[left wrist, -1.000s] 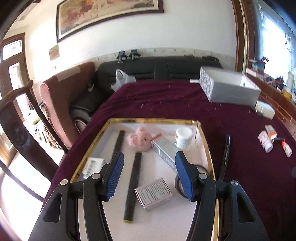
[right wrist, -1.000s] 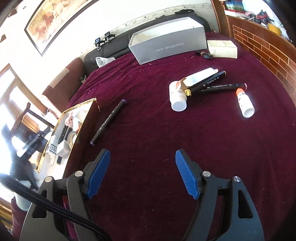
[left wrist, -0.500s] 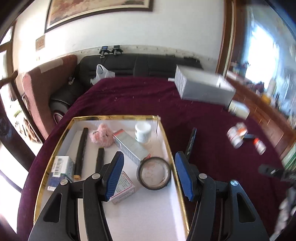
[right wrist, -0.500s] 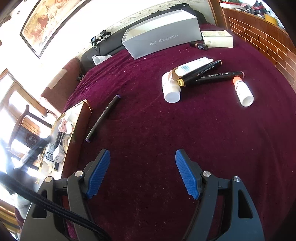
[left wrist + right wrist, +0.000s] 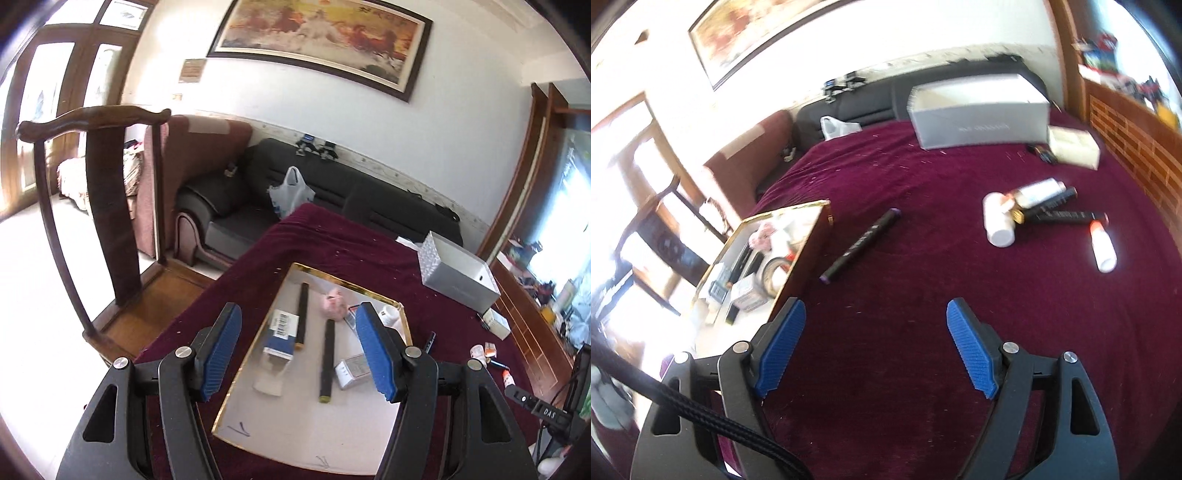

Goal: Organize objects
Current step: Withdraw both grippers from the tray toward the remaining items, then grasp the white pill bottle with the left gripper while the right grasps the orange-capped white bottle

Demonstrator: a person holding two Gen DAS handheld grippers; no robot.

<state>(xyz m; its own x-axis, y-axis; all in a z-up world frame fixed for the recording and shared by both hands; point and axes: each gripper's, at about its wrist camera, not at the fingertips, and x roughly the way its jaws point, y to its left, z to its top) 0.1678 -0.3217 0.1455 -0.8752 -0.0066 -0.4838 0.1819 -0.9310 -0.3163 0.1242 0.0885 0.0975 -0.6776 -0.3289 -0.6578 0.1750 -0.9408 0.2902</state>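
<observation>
Both tongs have just been opening wider, and nothing sits between either pair of jaws. The left tongs (image 5: 299,352) have drawn back and rolled since a moment ago; the gold-rimmed tray (image 5: 405,323) now lies beneath and ahead of them. It holds two black markers, a pink plush, small boxes and a tape roll. The right tongs (image 5: 873,347) hang empty over the maroon counter (image 5: 923,280). A loose black marker (image 5: 860,245) lies ahead of them, just right of the tray; it is probably next. Two white bottles, a tube and more markers lie further right.
</observation>
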